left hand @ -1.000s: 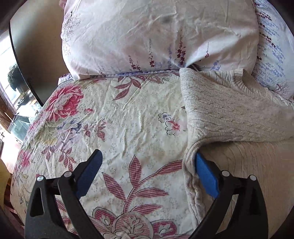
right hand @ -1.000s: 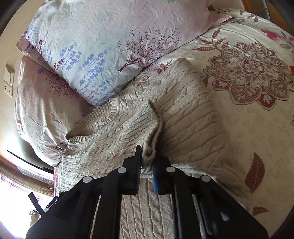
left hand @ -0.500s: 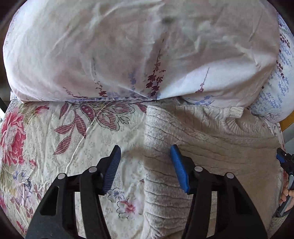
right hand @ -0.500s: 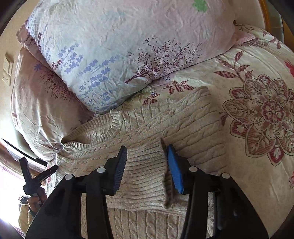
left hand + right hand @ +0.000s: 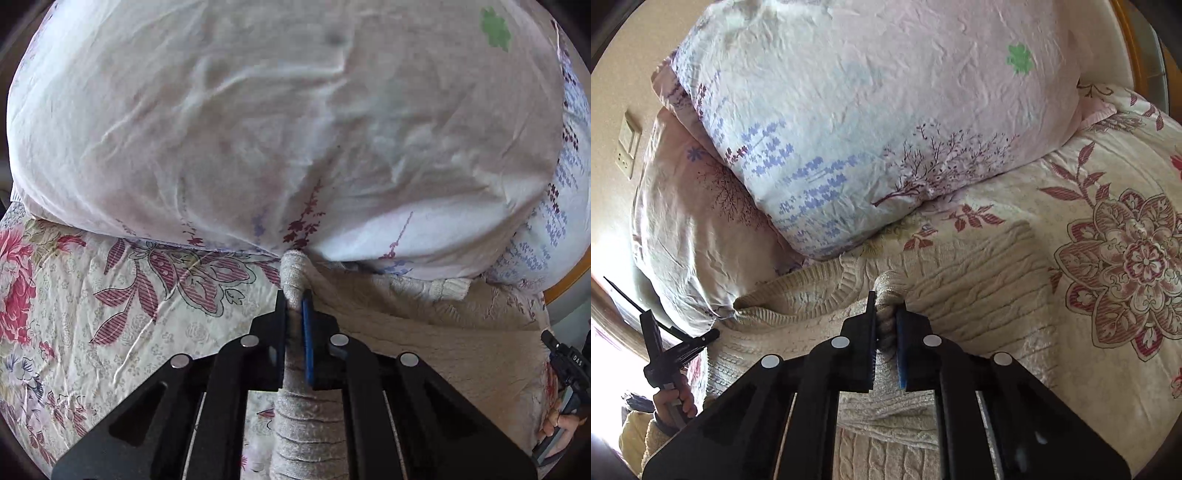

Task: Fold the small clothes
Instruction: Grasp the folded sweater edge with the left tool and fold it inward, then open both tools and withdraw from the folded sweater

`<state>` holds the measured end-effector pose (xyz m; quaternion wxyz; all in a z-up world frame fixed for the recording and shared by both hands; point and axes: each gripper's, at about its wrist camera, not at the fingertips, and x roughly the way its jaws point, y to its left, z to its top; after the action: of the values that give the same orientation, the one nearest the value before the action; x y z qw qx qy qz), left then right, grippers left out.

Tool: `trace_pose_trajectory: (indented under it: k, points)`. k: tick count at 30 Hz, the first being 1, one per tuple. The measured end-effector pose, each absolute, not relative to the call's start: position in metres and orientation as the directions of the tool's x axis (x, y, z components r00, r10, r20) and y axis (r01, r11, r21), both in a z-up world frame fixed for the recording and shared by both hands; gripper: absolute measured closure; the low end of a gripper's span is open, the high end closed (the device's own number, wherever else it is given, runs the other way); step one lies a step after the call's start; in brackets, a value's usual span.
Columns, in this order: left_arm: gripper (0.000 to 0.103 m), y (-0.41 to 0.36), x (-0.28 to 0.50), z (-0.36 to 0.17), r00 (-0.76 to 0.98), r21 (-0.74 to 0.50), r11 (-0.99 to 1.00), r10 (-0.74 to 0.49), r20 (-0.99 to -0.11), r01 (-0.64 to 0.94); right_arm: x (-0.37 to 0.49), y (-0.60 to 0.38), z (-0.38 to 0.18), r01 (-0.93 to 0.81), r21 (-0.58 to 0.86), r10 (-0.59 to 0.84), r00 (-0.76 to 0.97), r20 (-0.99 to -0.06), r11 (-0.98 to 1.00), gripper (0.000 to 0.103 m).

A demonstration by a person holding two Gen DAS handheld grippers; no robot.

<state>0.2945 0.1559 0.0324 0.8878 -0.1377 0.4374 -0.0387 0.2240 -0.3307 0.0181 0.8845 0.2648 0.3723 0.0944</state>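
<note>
A cream cable-knit sweater [image 5: 979,306] lies flat on a floral bedspread [image 5: 1108,258], its top edge against the pillows. In the left wrist view my left gripper [image 5: 294,306] is shut on the sweater's [image 5: 424,332] left top corner, pinching a bunched fold right under a pillow. In the right wrist view my right gripper [image 5: 885,314] is shut on a bunched fold of the sweater near its ribbed collar [image 5: 820,280]. The fabric under each gripper is hidden.
Two large pale floral pillows [image 5: 868,122] [image 5: 698,221] stand just behind the sweater; one fills the left wrist view [image 5: 277,122]. The floral bedspread [image 5: 110,314] spreads to the left. The other gripper and hand show at frame edges [image 5: 565,387] [image 5: 668,365]. A wall switch [image 5: 628,144] is far left.
Both grippers were open half a second ago. Both moved forward towards the pillows and closed on folds of the sweater's top edge.
</note>
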Motion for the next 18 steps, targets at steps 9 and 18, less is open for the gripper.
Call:
trace_pose_trajectory:
  k: [9, 18]
  points:
    - [0.076, 0.138, 0.289, 0.028, 0.611, -0.160, 0.986, -0.102, -0.785, -0.041, 0.215, -0.328, 0.024, 0.049, 0.467, 0.311, 0.686, -0.658, 0.883, 0.078]
    - [0.058, 0.092, 0.216, 0.025, 0.540, -0.199, 0.961, -0.273, -0.797, 0.191, 0.207, -0.315, -0.002, 0.039, 0.506, 0.393, 0.580, -0.713, 0.862, 0.077]
